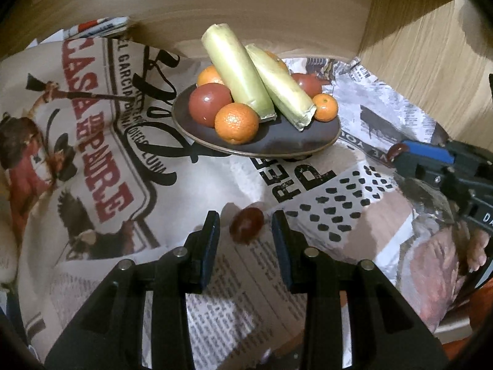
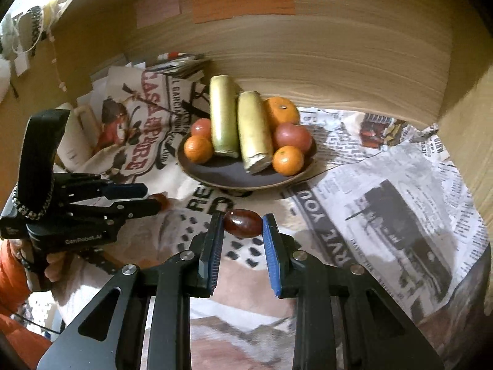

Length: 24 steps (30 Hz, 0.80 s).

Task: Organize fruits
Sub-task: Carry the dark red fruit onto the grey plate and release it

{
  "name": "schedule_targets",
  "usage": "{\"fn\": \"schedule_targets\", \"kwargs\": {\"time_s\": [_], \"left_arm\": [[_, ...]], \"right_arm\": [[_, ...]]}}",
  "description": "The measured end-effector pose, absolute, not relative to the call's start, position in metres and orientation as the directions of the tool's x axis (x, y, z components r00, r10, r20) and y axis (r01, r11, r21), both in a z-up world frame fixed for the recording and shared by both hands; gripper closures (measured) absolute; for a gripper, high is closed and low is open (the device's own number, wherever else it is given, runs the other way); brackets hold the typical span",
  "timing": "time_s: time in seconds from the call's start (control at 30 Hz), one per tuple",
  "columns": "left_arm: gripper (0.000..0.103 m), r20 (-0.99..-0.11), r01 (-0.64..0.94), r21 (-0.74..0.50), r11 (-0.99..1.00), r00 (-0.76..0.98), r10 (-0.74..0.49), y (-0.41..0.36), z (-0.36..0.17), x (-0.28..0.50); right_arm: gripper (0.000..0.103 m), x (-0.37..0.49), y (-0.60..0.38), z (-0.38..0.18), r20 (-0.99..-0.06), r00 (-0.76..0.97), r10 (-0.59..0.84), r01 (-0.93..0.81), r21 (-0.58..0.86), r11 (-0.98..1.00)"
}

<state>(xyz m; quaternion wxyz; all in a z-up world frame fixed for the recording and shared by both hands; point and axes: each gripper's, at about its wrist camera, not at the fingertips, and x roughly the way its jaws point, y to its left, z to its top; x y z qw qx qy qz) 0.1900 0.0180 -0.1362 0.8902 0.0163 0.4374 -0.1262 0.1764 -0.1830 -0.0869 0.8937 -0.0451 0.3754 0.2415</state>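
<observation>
Fruit plate [image 2: 234, 178] ahead, newspaper [image 2: 385, 185] beneath, nothing blocking.

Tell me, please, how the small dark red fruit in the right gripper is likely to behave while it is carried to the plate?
The small red fruit looks smooth and glossy, so it may slip between the pads of the right gripper, which pinch only its ends. Its oval shape suggests it would roll if dropped on the newspaper. It seems light and probably bruises under hard squeezing.
</observation>
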Motion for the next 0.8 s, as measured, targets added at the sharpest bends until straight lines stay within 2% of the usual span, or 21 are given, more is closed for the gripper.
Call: {"fn": "schedule_targets", "kwargs": {"time_s": [0.1, 0.2, 0.37, 0.8], "left_arm": [[0.069, -0.790, 0.239, -0.082, 0.968, 0.576, -0.209, 0.018, -0.139, 0.195], [0.080, -0.795, 0.241, -0.095, 0.966, 0.565, -0.219, 0.019, -0.141, 0.197], [0.081, -0.787, 0.241, -0.064, 0.968, 0.585, -0.197, 0.014, -0.138, 0.194], [0.081, -0.719, 0.269, -0.080, 0.960, 0.652, -0.242, 0.004, -0.098, 0.201]], "right_arm": [[0.080, 0.181, -0.186, -0.087, -0.698, 0.598, 0.393, -0.467, 0.095, 0.879], [0.080, 0.185, -0.190, -0.086, -0.698, 0.603, 0.387, -0.466, 0.086, 0.881], [0.080, 0.192, -0.192, -0.083, -0.692, 0.604, 0.395, -0.471, 0.089, 0.878], [0.079, 0.211, -0.182, -0.065, -0.665, 0.626, 0.407, -0.504, 0.053, 0.862]]}}
